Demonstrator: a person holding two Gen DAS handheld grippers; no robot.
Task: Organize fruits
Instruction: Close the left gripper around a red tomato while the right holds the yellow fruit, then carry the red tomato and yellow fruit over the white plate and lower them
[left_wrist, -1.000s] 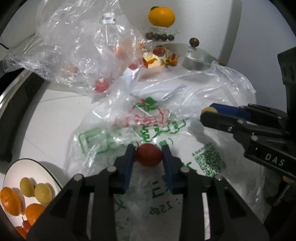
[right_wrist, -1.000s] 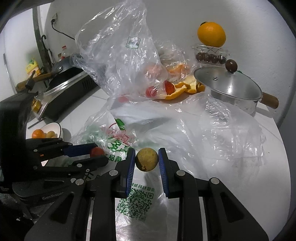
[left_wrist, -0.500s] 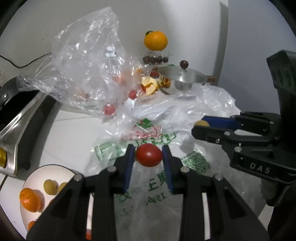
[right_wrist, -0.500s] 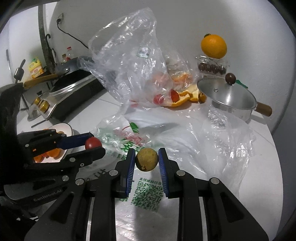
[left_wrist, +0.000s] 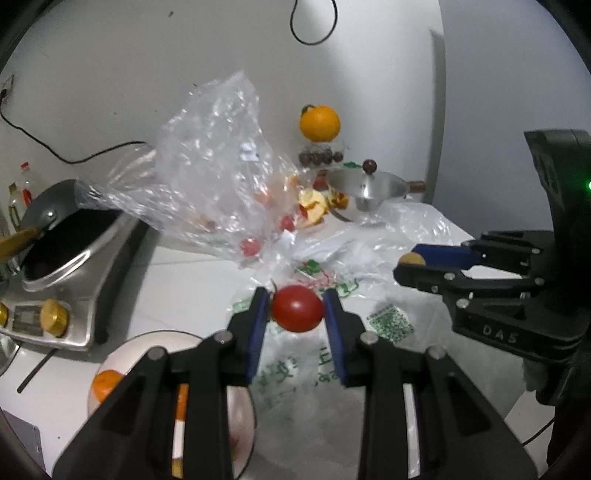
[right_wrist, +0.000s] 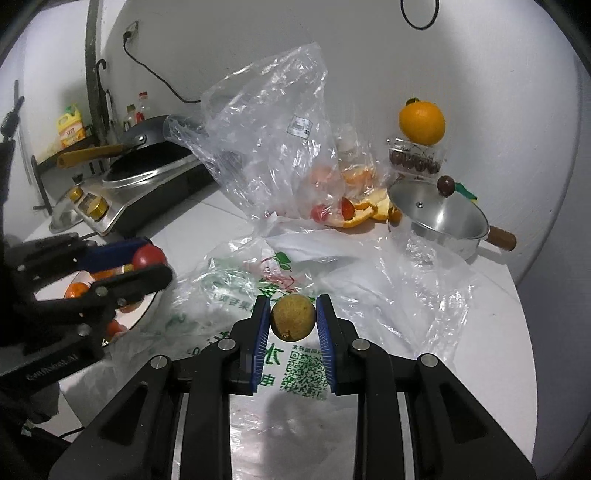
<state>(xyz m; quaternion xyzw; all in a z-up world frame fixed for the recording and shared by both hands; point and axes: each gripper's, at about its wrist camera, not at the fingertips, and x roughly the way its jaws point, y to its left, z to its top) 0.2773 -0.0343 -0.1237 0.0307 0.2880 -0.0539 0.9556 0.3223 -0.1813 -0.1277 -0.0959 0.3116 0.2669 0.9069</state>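
My left gripper (left_wrist: 297, 308) is shut on a red tomato (left_wrist: 298, 308) and holds it in the air, above the near edge of a white plate (left_wrist: 147, 341) with oranges on it. The left gripper and its tomato (right_wrist: 147, 257) also show at the left of the right wrist view, over the plate (right_wrist: 146, 310). My right gripper (right_wrist: 293, 321) is shut on a small yellow-brown fruit (right_wrist: 293, 320), held above the printed plastic bag (right_wrist: 236, 291). That fruit (left_wrist: 413, 258) shows in the left wrist view too.
A clear bag (right_wrist: 273, 147) with tomatoes and oranges stands at the back. Orange peel (right_wrist: 369, 210), a steel pot with lid (right_wrist: 439, 218), a box of dark fruit (right_wrist: 415, 162) topped by an orange (right_wrist: 421, 122), and a stove with wok (right_wrist: 144, 177) surround it.
Both grippers have risen and drawn back from the bags, each still holding its fruit. The left gripper has moved left, so the plate now lies under it.
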